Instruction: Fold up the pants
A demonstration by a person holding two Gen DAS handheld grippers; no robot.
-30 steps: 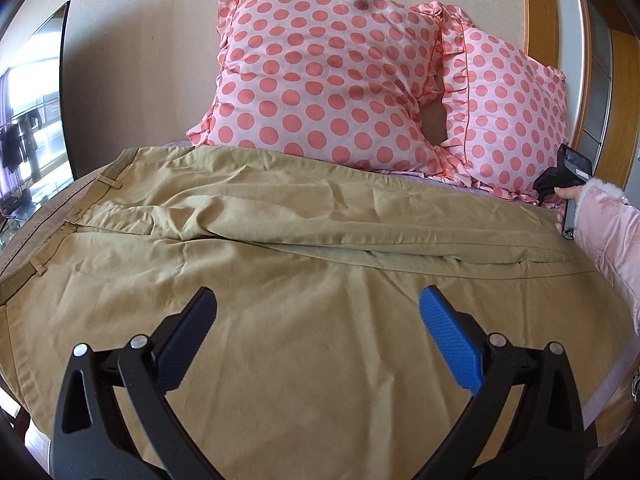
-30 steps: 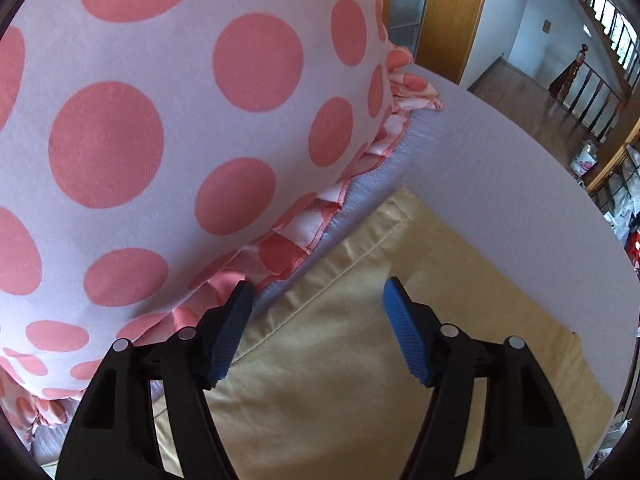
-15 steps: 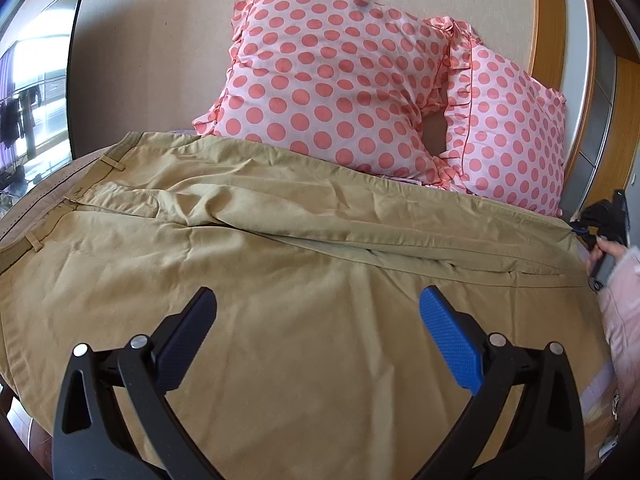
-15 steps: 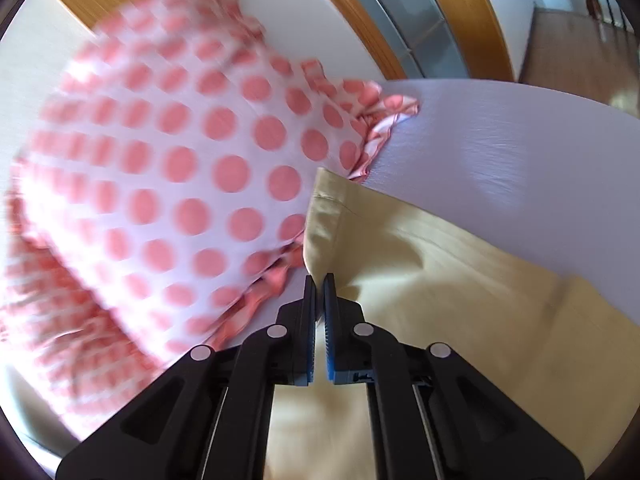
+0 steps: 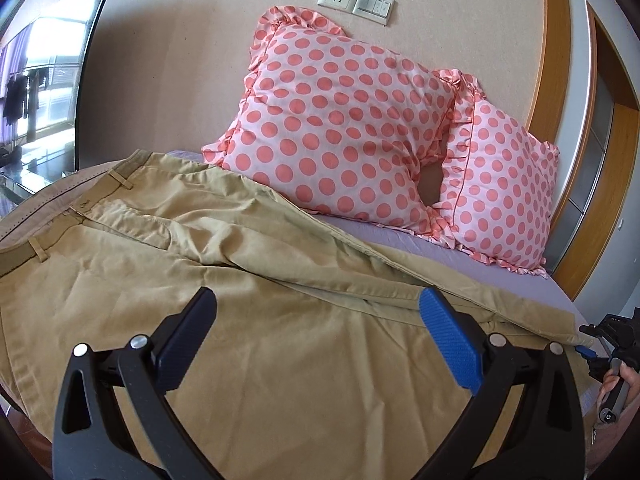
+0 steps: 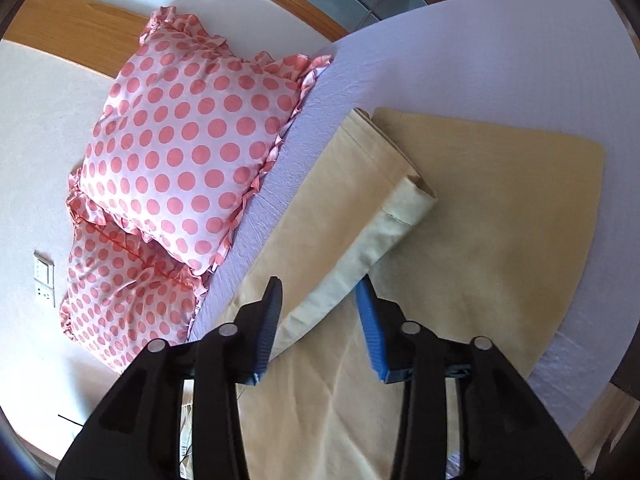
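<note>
Tan pants (image 5: 256, 320) lie spread across the bed, waistband at the left, legs running right. My left gripper (image 5: 316, 340) is open and empty just above the near leg. In the right wrist view the pants (image 6: 480, 208) show both leg ends; the far leg's hem is dragged over the near leg, showing its pale inside. My right gripper (image 6: 320, 324) is open with this pale fold (image 6: 360, 256) running between its fingers. The right gripper also shows at the left wrist view's right edge (image 5: 612, 344), by the hems.
Two pink polka-dot pillows (image 5: 344, 132) (image 6: 188, 140) lean on the wall behind the pants. The lilac sheet (image 6: 460, 60) shows beyond the hems. A wooden door frame (image 5: 600, 208) stands at the right. A window (image 5: 36, 80) is at the left.
My right gripper shut on the far leg's hem, pulled it back over the near leg and away from the pillow, then opened. My left gripper tilted up a little and stayed open.
</note>
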